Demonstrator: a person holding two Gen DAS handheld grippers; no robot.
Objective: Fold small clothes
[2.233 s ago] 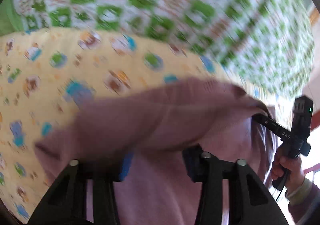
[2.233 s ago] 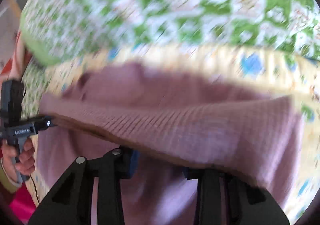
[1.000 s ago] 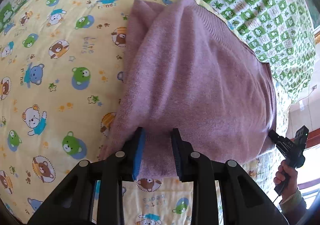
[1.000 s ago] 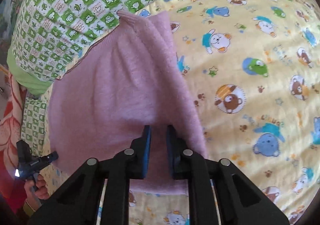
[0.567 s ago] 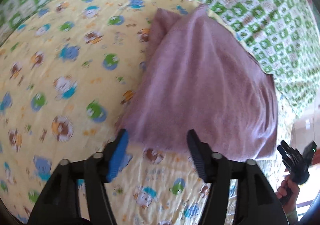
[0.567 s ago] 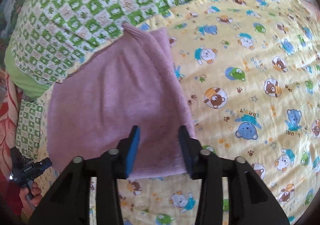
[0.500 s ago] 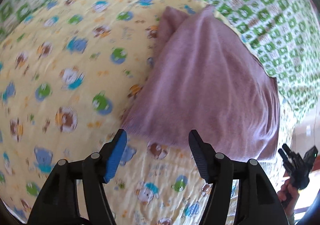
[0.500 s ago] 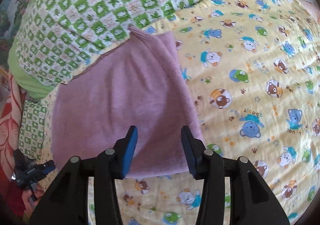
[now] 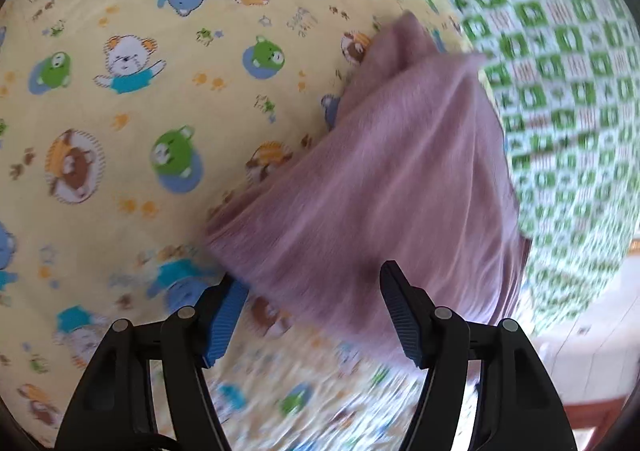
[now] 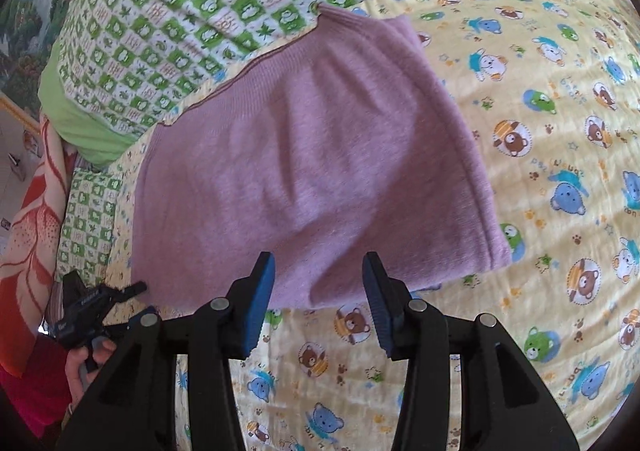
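A mauve-pink knitted garment (image 10: 304, 171) lies on a pale yellow quilt (image 10: 540, 131) printed with blue, green, brown and white cartoon bears, beside a green-and-white checked cover (image 10: 192, 19) and an orange-red floral cloth (image 10: 36, 219)

- A folded mauve knitted garment (image 10: 304, 171) is laid flat on a yellow bear-printed quilt (image 10: 560, 131) spread over the bed.
- Its far ribbed edge is set against a green-and-white checked quilt (image 10: 200, 11), which is placed behind it.
- In the right wrist view, the right hand-held gripper (image 10: 318, 295) is held just in front of the garment's near edge, nothing between its fingers.
- The left hand-held gripper (image 10: 132, 303) is seen beside the garment's near left corner, apart from it.
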